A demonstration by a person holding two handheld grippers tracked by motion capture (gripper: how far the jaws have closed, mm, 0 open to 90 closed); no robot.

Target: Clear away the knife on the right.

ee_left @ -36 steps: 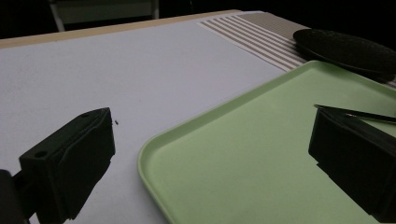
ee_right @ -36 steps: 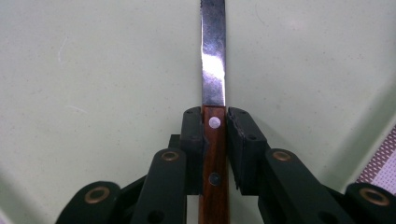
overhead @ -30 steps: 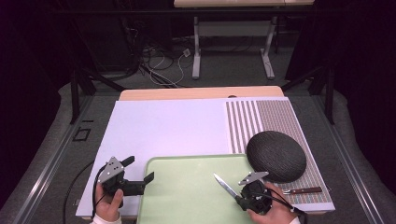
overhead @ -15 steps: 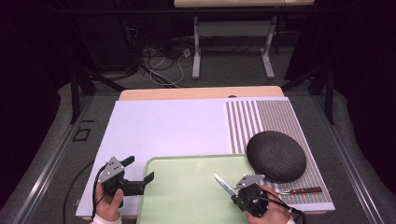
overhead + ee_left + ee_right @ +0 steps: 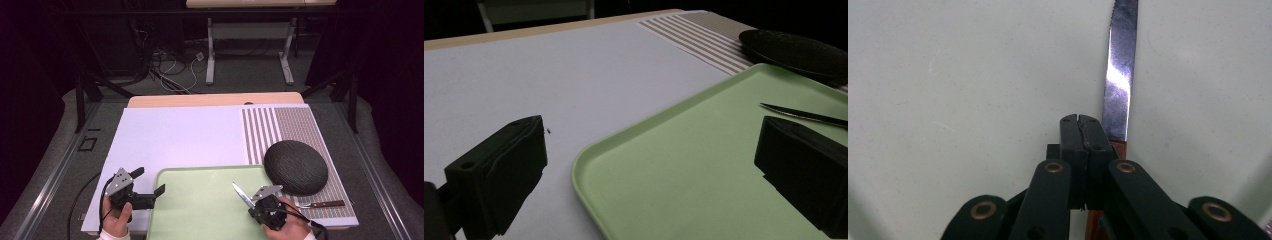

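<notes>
My right gripper (image 5: 1081, 120) is clenching the knife (image 5: 1120, 75) by its handle — blade pointing ahead over the green tray (image 5: 200, 200). My left gripper (image 5: 148, 189) is hovering released — jaws straddling the tray's near corner, plate (image 5: 296, 167) beyond.

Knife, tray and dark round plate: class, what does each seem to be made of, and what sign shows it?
Knife: polished metal blade, mirror glints; the reddish-brown handle looks like wood. Tray: probably plastic, matte pale green, smooth moulded rim. Dark round plate: black with a rough, pebbled surface; perhaps ceramic or stone, hard to tell.
</notes>
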